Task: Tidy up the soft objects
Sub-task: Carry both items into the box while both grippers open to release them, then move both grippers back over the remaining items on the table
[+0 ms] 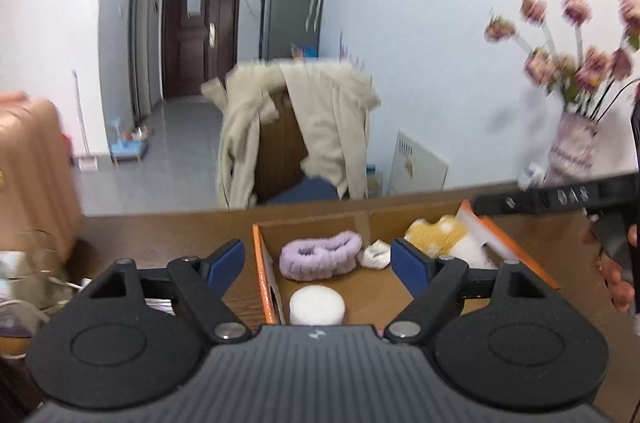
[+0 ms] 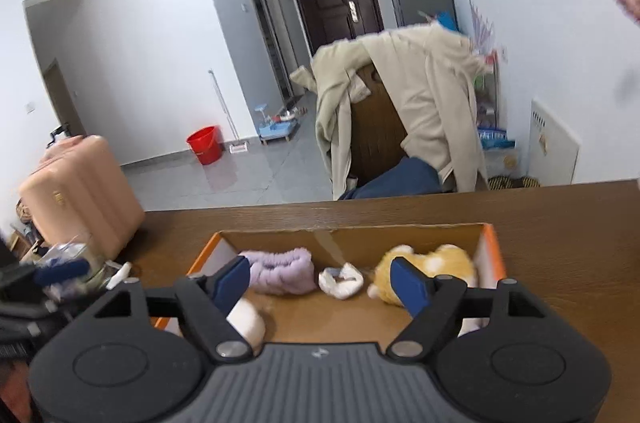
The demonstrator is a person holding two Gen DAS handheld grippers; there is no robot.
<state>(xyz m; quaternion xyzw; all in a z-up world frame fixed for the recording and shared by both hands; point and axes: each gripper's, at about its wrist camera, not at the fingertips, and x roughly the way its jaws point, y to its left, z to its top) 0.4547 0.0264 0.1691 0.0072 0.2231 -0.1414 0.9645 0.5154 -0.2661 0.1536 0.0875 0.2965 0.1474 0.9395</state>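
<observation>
A brown wooden table in a white-walled flat, a beige coat slung over a chair beyond it, held an open cardboard box with orange sides. The left gripper hovered with its blue fingers spread wide and empty, its left finger outside the box wall; between the fingers lay a purple headband, a small crumpled white cloth and, nearer the camera, a white round pad. The right gripper was likewise wide open and holding nothing, with the headband beside its left finger, the cloth between the fingers and a yellow plush toy behind its right finger. All four items looked light, soft and squashable, unlikely to slip or break; the headband's thick band and the toy's plump body seemed the surest places to pinch
</observation>
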